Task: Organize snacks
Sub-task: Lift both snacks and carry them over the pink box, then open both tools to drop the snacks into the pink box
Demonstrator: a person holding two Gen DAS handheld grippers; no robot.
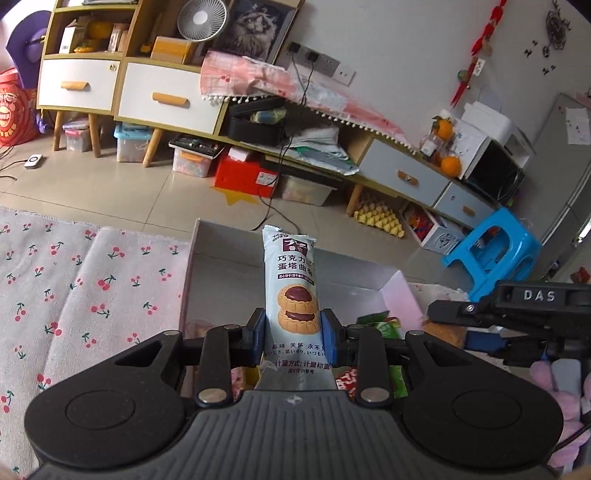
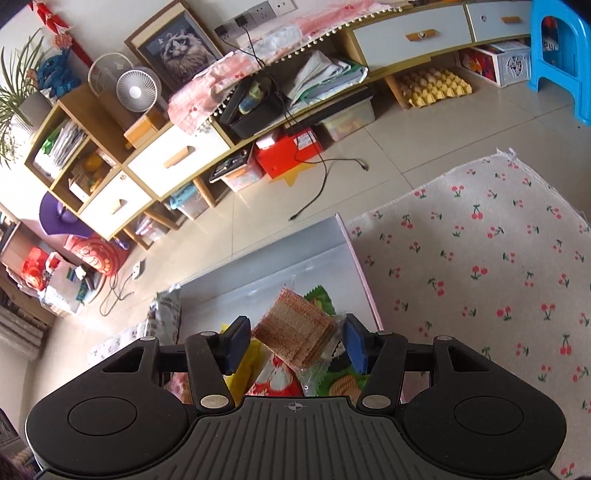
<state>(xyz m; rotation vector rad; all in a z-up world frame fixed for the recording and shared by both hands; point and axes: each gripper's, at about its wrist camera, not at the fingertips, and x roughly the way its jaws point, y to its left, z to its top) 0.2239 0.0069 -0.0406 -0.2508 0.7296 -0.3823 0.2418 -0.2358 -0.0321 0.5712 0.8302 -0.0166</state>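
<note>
Between the blue pads of my left gripper [image 1: 293, 334] stands a pale cookie packet [image 1: 291, 295], pressed on both sides, so the jaws are closed on it. Its long axis runs upright and away from the camera, the sealed top edge pointing toward the far wall of the box [image 1: 229, 258]. It hangs above the open grey box with pink rims.

My right gripper [image 2: 295, 341] is about half open. A clear wafer packet [image 2: 297, 330] sits between the pads, tilted, one corner pointing up toward the far side of the box [image 2: 280, 258]. I cannot tell whether the pads touch it. Under it lie other snacks: a green packet [image 2: 319, 297], a red and white packet [image 2: 275, 376] and a yellow one [image 2: 245, 360]. They crowd the near part of the box. In the left view the right gripper [image 1: 480, 332] reaches in from the right, near the cookie packet.

Beside the box lies a white cloth with cherry print [image 2: 480, 258], on what seems to be a table. Beyond it I see a tiled floor [image 1: 122, 184], a long wooden cabinet with white drawers [image 1: 166, 98], a small fan [image 1: 201, 18], a framed cat picture [image 2: 183, 51], a blue plastic stool [image 1: 493, 247] and a black cable [image 2: 321, 173] on the floor.
</note>
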